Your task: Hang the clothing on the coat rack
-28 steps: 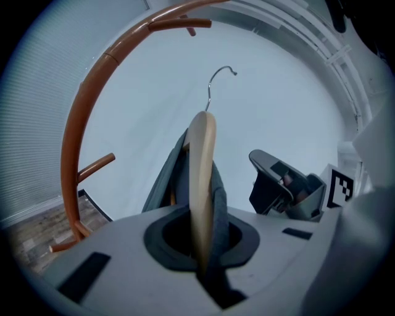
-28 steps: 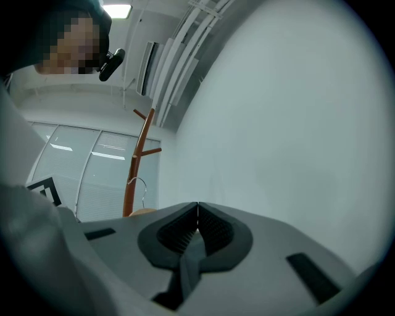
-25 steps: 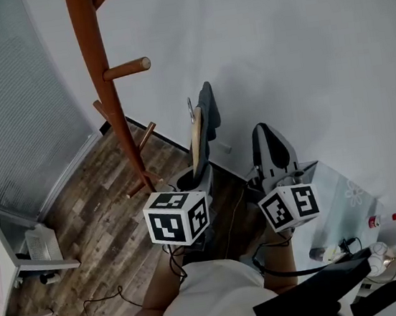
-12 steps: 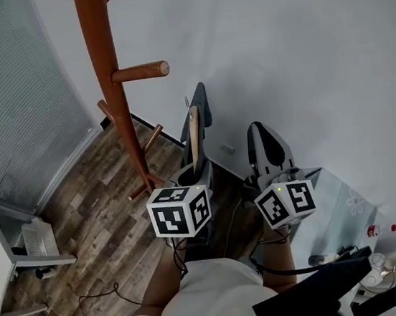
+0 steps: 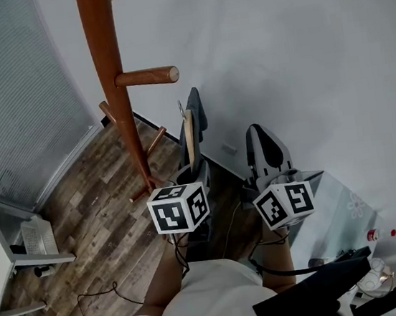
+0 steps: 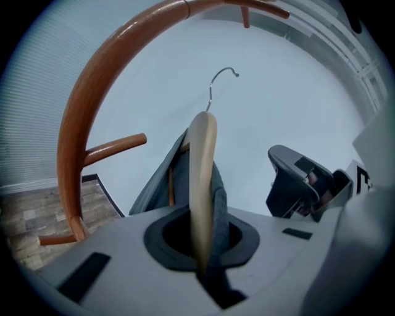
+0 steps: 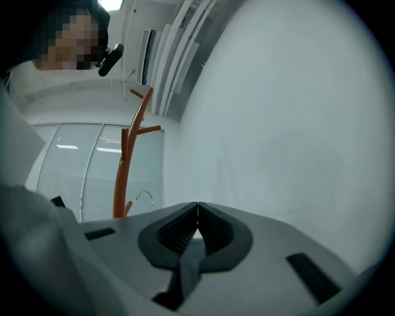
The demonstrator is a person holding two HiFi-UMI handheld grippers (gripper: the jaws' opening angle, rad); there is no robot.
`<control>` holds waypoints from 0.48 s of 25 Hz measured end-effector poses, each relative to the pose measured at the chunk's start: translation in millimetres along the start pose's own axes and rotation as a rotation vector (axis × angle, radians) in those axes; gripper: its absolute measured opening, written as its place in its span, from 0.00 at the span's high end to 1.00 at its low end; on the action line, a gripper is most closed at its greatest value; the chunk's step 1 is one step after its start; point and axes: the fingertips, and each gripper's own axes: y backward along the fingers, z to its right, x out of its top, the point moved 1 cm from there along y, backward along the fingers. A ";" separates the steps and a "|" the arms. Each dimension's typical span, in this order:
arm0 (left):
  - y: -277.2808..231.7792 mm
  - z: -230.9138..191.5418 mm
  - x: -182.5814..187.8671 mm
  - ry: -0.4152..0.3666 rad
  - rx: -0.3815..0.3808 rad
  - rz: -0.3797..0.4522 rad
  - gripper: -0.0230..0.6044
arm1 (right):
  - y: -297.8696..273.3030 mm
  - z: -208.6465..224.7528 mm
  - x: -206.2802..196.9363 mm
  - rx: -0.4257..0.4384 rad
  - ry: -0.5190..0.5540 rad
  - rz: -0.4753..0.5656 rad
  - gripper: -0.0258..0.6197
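Observation:
A brown wooden coat rack [image 5: 112, 93] stands on the wood floor by the white wall, with a side peg [image 5: 147, 77] pointing right. My left gripper [image 5: 192, 163] is shut on a pale wooden hanger [image 6: 202, 179]. The hanger carries a grey garment [image 6: 159, 185], and its wire hook [image 6: 222, 79] points up. In the head view the hanger [image 5: 188, 129] hangs just below and right of the peg, apart from it. The rack's pole [image 6: 92, 105] curves past on the left in the left gripper view. My right gripper [image 5: 258, 131] is beside the left one, shut with nothing between its jaws [image 7: 197, 208].
Window blinds [image 5: 10, 106] fill the left side. A white desk edge and a small shelf unit [image 5: 39, 243] stand at the lower left, with cables [image 5: 101, 300] on the floor. A glass table [image 5: 341, 203] with a small bottle [image 5: 380, 233] lies at the lower right.
The view has closed in on the rack: the peg now sits lower and further right. The hanger with the garment has come up nearer the peg. Both grippers keep their grip state.

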 end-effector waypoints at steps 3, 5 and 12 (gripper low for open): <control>-2.3 -4.5 -2.0 0.019 0.003 -0.002 0.92 | -1.8 0.6 -2.1 0.000 -0.001 -0.006 0.93; -2.8 -6.9 -2.2 0.029 0.008 0.001 0.92 | -2.6 0.5 -2.6 0.001 -0.003 -0.008 0.93; -7.5 -15.5 -5.3 0.056 0.028 0.010 0.92 | -6.0 0.9 -5.7 0.004 -0.006 -0.016 0.93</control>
